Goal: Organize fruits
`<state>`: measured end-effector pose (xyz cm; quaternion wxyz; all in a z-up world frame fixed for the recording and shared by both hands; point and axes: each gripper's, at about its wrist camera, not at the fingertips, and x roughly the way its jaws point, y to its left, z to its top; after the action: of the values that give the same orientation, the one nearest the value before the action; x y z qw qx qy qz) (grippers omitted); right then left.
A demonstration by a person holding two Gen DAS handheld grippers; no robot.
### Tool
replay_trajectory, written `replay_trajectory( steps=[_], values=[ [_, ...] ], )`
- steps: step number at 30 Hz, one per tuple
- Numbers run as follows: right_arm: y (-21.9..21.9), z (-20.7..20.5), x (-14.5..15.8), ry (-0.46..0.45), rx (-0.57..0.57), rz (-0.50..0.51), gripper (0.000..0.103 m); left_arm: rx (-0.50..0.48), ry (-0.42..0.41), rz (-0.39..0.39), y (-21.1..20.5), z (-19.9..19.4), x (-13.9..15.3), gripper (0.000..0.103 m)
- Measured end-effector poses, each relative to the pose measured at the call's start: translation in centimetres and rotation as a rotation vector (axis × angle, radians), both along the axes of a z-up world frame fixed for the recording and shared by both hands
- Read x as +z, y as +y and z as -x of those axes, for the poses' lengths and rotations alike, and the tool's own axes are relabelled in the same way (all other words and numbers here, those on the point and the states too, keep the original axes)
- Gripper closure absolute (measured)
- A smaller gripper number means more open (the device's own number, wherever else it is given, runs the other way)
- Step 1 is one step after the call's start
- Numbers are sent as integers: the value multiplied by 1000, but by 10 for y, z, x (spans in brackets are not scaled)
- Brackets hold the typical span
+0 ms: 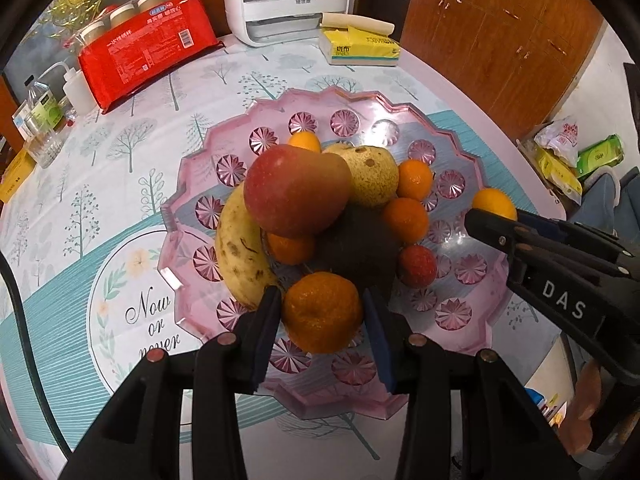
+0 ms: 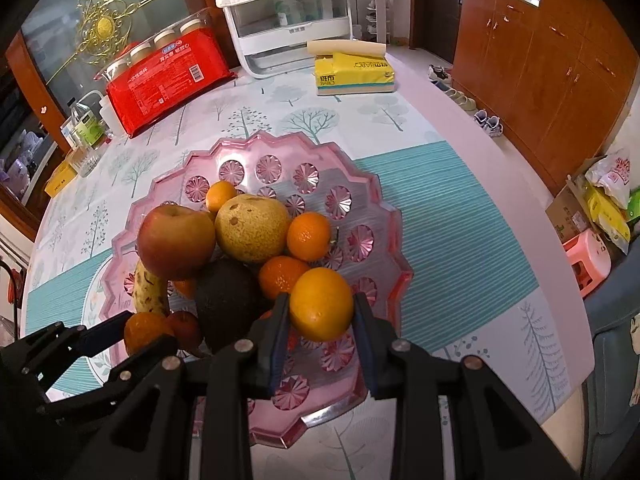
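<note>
A pink scalloped fruit plate [image 1: 472,152] [image 2: 384,208] holds a red apple [image 1: 296,192] [image 2: 176,240], a pear [image 1: 372,176] [image 2: 252,228], a banana [image 1: 240,260] [image 2: 148,288], a dark avocado [image 1: 360,248] [image 2: 228,300], a small red fruit [image 1: 416,266] and several tangerines. My left gripper [image 1: 322,316] is shut on a tangerine [image 1: 322,312] over the plate's near side. My right gripper [image 2: 320,312] is shut on an orange [image 2: 322,304] [image 1: 494,202] over the plate's right part; it shows in the left wrist view [image 1: 560,264].
The plate stands on a round table with a tree-print cloth [image 1: 120,140]. At the back are a red pack of cups [image 1: 148,52] [image 2: 168,76], a yellow tissue pack [image 1: 360,46] [image 2: 354,72], a white appliance [image 1: 288,0] and bottles [image 1: 44,120]. Wooden cabinets [image 2: 540,60] stand right.
</note>
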<state>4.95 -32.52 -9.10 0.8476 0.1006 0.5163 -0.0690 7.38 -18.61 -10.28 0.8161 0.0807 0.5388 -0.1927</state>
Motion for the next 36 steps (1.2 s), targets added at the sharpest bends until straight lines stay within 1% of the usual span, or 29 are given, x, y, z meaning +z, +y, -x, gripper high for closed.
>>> replay_trajectory(
  steps=[11,13,14,15,17,20,23,25,27,32,34,36],
  values=[
    [-1,-7,4,2,11,6,72,25,-29,-3,5,-4,9,62],
    [-3,-7,3,12,7,1,72,34,-37,2,7,-5,11,54],
    [-3,-8,2,16,7,-2,72,41,-51,2,8,-6,13,44],
    [-4,-7,2,20,7,-5,72,47,-65,3,9,-5,15,35],
    [-5,-6,2,18,13,-17,71,52,-89,10,12,-4,20,33],
    [-6,-3,5,4,21,-36,71,59,-89,9,15,-5,23,32],
    [-7,-1,10,-17,38,-61,70,81,-93,8,21,-5,25,25],
    [-7,0,12,-29,45,-67,70,97,-96,8,26,-4,26,24],
    [-7,2,15,-37,44,-69,66,115,-90,11,32,-4,27,24],
    [-4,5,18,-48,57,-82,66,150,-76,18,44,-2,29,22],
    [-1,7,19,-55,67,-84,66,163,-72,27,49,-1,31,19],
    [3,9,20,-58,77,-88,66,178,-67,30,53,1,32,13]
  ],
)
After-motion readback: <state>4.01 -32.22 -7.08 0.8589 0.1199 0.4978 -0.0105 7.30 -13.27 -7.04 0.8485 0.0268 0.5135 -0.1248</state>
